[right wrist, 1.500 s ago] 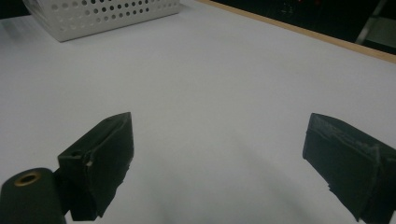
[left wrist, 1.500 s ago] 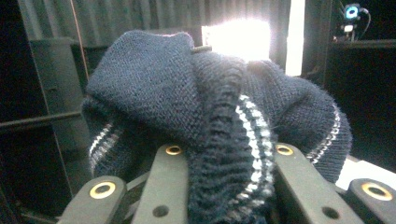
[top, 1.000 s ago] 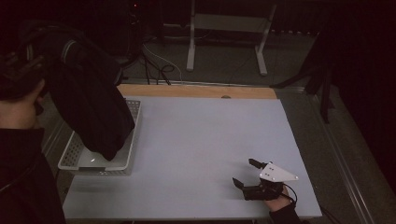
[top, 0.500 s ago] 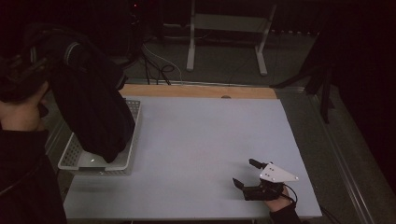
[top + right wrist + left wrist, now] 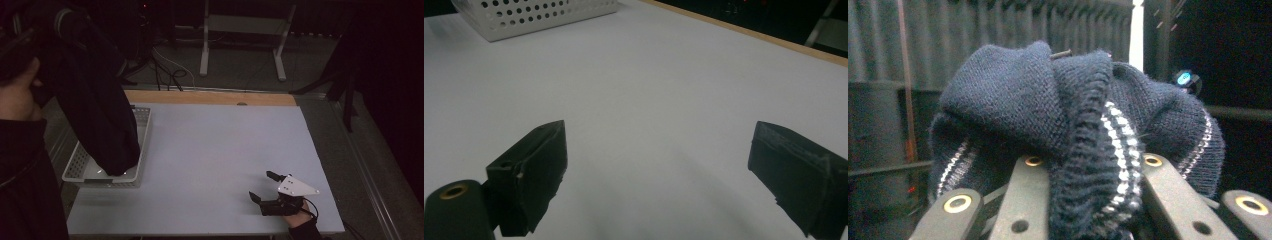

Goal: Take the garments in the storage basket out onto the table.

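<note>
A dark navy knit sweater (image 5: 100, 115) with thin white stripes hangs from the upper left, its lower end reaching down into the white perforated basket (image 5: 107, 181) at the table's left side. In the left gripper view, my left gripper (image 5: 1088, 165) is shut on a bunched fold of the sweater (image 5: 1048, 110). My right gripper (image 5: 263, 185) rests low near the table's front right corner. Its jaws stand wide open with nothing between them, and bare white table lies under the right gripper (image 5: 659, 165).
The white table (image 5: 210, 150) has a wooden strip (image 5: 210, 97) along its far edge. Beyond it on the floor stand a metal frame (image 5: 240, 45) and loose cables (image 5: 170, 70). The basket (image 5: 539, 15) lies far ahead of the right gripper.
The left hand has lifted the sweater's top slightly higher, while its lower end stays in the basket. The right gripper has not moved.
</note>
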A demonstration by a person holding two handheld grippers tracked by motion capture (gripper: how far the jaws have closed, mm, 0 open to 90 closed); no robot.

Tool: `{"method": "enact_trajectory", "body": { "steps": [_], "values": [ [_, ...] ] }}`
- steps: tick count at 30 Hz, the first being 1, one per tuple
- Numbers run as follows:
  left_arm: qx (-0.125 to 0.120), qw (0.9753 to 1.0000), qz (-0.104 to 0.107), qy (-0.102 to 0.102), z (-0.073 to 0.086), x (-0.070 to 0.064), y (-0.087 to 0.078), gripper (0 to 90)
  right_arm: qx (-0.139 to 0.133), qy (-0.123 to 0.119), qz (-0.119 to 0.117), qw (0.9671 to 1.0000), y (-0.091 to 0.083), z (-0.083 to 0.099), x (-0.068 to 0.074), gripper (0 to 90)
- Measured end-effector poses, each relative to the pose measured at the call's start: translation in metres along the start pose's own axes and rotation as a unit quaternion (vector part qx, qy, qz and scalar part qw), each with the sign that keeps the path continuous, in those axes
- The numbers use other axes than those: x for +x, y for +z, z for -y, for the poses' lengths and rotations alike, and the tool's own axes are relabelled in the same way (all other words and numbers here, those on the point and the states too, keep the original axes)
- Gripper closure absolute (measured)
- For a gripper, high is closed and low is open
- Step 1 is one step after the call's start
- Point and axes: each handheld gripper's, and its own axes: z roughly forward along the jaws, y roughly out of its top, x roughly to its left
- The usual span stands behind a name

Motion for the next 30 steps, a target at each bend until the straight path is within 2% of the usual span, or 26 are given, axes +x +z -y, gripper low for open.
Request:
{"method": "enact_trajectory", "body": {
  "steps": [1,2,4,6,7,11,12,13,15,16,17,21,22,26,30],
  "values": [
    [-0.004,0.9999,0.009,-0.006,-0.003,0.000,0.001,79.0,0.001,-0.001,0.001,1.0000,0.000,0.000,0.000,9.2],
    [-0.010,0.9999,0.006,-0.005,-0.007,-0.002,0.003,79.0,0.001,0.000,0.000,1.0000,0.000,0.000,0.000,9.2],
    [-0.018,0.9997,0.015,-0.009,-0.013,-0.005,0.006,79.0,0.002,-0.002,0.002,1.0000,-0.001,0.000,0.000,9.2],
    [-0.027,0.9995,0.016,-0.004,-0.019,-0.010,0.010,79.0,-0.002,0.000,0.001,1.0000,-0.002,0.000,0.000,9.2],
    [-0.031,0.9992,0.025,-0.007,-0.021,-0.011,0.012,79.0,-0.003,0.001,0.001,1.0000,-0.002,0.001,0.000,9.2],
    [-0.041,0.9985,0.034,-0.011,-0.034,-0.019,0.019,79.0,0.002,-0.001,0.000,1.0000,-0.002,0.002,0.001,9.2],
    [-0.044,0.9980,0.043,-0.014,-0.036,-0.021,0.021,79.0,0.001,-0.002,-0.001,1.0000,-0.002,0.002,0.001,9.2],
    [-0.046,0.9981,0.039,-0.012,-0.039,-0.025,0.023,79.0,0.000,-0.002,-0.001,1.0000,-0.002,0.002,0.002,9.2],
    [-0.049,0.9971,0.056,-0.019,-0.044,-0.029,0.027,79.0,0.000,-0.002,0.000,1.0000,-0.002,0.002,0.002,9.2],
    [-0.051,0.9970,0.055,-0.018,-0.046,-0.032,0.028,79.0,0.000,-0.001,-0.001,1.0000,-0.002,0.002,0.002,9.2],
    [-0.053,0.9961,0.067,-0.021,-0.049,-0.034,0.030,79.0,0.000,-0.001,0.000,1.0000,-0.002,0.002,0.002,9.2],
    [-0.053,0.9946,0.084,-0.032,-0.053,-0.046,0.039,79.0,-0.001,-0.002,0.003,1.0000,-0.004,0.002,0.001,9.2],
    [-0.054,0.9933,0.096,-0.035,-0.055,-0.048,0.042,79.0,-0.001,-0.001,0.002,1.0000,-0.004,0.002,0.001,9.2],
    [-0.055,0.9918,0.108,-0.042,-0.058,-0.057,0.049,79.0,-0.002,0.000,0.003,1.0000,-0.005,0.002,0.001,9.2],
    [-0.066,0.9877,0.131,-0.054,-0.066,-0.068,0.056,79.0,-0.003,0.002,0.001,1.0000,-0.005,0.002,0.001,9.2]
  ]
}}
